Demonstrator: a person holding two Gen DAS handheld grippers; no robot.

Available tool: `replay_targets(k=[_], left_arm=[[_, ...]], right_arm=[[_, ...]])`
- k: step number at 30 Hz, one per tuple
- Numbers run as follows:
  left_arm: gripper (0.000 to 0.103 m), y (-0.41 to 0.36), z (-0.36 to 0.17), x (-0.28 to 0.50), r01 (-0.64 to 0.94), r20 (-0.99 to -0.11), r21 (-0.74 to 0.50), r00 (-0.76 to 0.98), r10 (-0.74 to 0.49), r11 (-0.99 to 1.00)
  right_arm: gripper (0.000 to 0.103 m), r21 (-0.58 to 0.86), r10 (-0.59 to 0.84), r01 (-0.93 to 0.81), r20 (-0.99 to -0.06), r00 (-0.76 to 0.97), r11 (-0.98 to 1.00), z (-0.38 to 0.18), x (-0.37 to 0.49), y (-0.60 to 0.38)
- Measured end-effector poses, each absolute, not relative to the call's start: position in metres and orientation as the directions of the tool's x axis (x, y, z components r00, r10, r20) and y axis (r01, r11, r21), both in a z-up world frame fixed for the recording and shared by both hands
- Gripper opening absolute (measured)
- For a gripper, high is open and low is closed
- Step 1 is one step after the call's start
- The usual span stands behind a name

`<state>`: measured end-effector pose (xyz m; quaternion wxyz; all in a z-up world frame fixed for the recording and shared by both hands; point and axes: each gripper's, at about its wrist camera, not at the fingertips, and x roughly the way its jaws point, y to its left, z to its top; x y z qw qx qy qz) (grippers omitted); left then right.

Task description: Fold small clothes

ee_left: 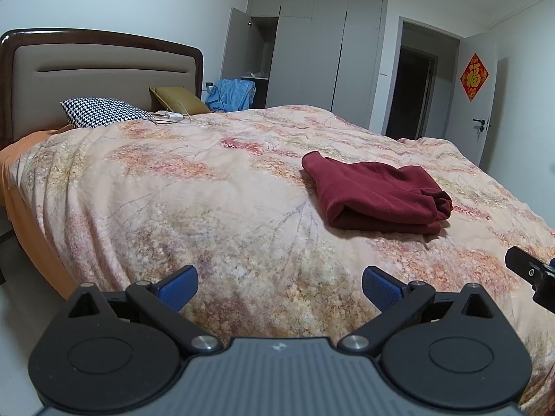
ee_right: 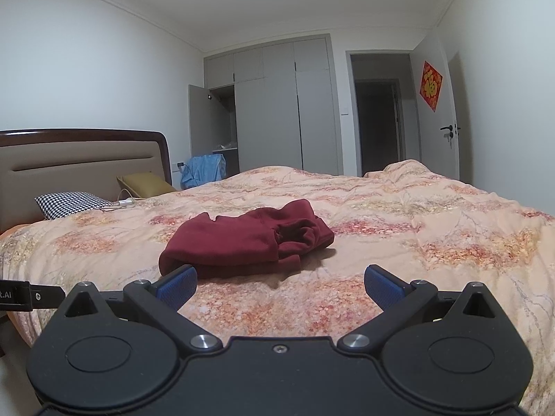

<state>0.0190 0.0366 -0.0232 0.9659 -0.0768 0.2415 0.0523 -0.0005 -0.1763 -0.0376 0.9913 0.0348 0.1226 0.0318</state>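
Blue pads (ee_left: 177,286) of the left tool (ee_left: 280,289) stand wide apart over the quilt (ee_left: 173,190), gripping nothing; the right tool (ee_right: 280,287) is likewise spread wide and empty, its left pad (ee_right: 177,284) just in front of the near edge of the garment (ee_right: 242,239), though whether it touches the cloth cannot be told. Dark red and thick like fleece, the garment (ee_left: 374,194) lies folded into a rough rectangle of several stacked layers on the floral, peach-coloured quilt, toward the foot half of the bed and well apart from the pillows. In the left view its long axis runs from upper left to lower right, with a smooth flat top, a rounded folded edge along the near side, and bunched, rumpled ends at the right. In the right view that bunched end, showing a dark opening among the folds, faces right and toward the camera, while the smooth end points left toward the headboard (ee_right: 79,159). A checked pillow (ee_left: 104,112) and an olive one (ee_left: 177,98) lie by the headboard, with a white charger (ee_left: 171,116) beside them. Part of the right tool shows at the right edge of the left view (ee_left: 530,274).
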Motion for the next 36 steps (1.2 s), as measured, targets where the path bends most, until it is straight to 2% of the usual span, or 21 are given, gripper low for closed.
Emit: replay_targets(k=[36], left_arm=[[0.103, 0.0339, -0.0272, 0.018, -0.135, -0.491, -0.124, 0.869, 0.057, 0.983]], right_arm=[[0.102, 0.082, 0.069, -0.05, -0.25, 0.966, 0.995, -0.04, -0.0016, -0.1771]])
